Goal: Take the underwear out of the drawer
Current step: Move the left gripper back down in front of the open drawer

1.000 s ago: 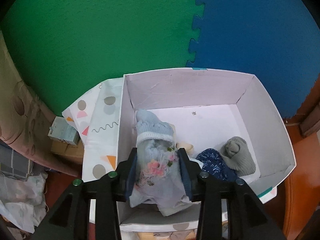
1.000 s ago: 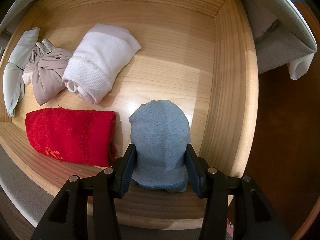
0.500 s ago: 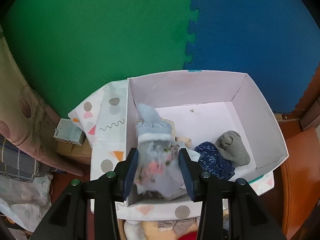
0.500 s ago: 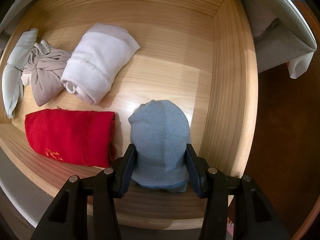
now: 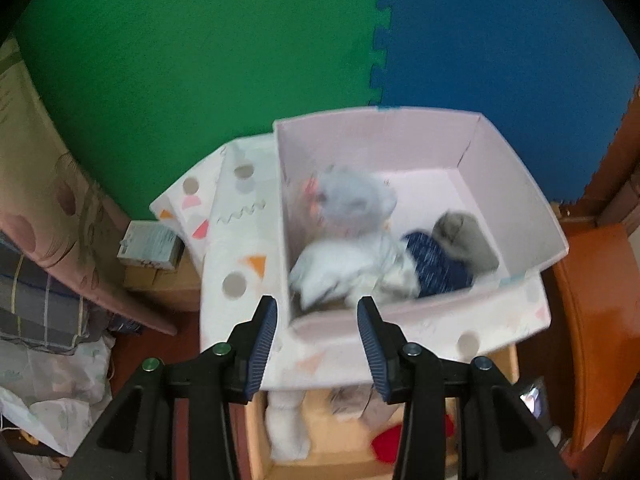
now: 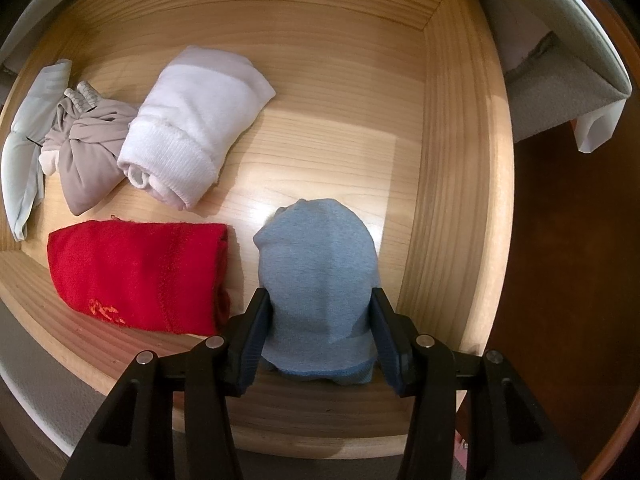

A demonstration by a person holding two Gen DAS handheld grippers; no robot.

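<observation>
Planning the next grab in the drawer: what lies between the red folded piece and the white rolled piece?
Only bare wooden drawer floor; the right wrist view shows a narrow gap between the red folded piece and the white rolled piece, which do not touch.

Left gripper (image 5: pixel 317 338) hangs with jaws spread and nothing between them, above the near wall of the pink box (image 5: pixel 520 184). Inside lies a blurred pale bundle (image 5: pixel 348 220), beside navy underwear (image 5: pixel 436 268) and a grey roll (image 5: pixel 466 236).

Each black gripper (image 5: pixel 317 338) (image 6: pixel 321 338) carries ribbed blue pads and silver screws.
</observation>
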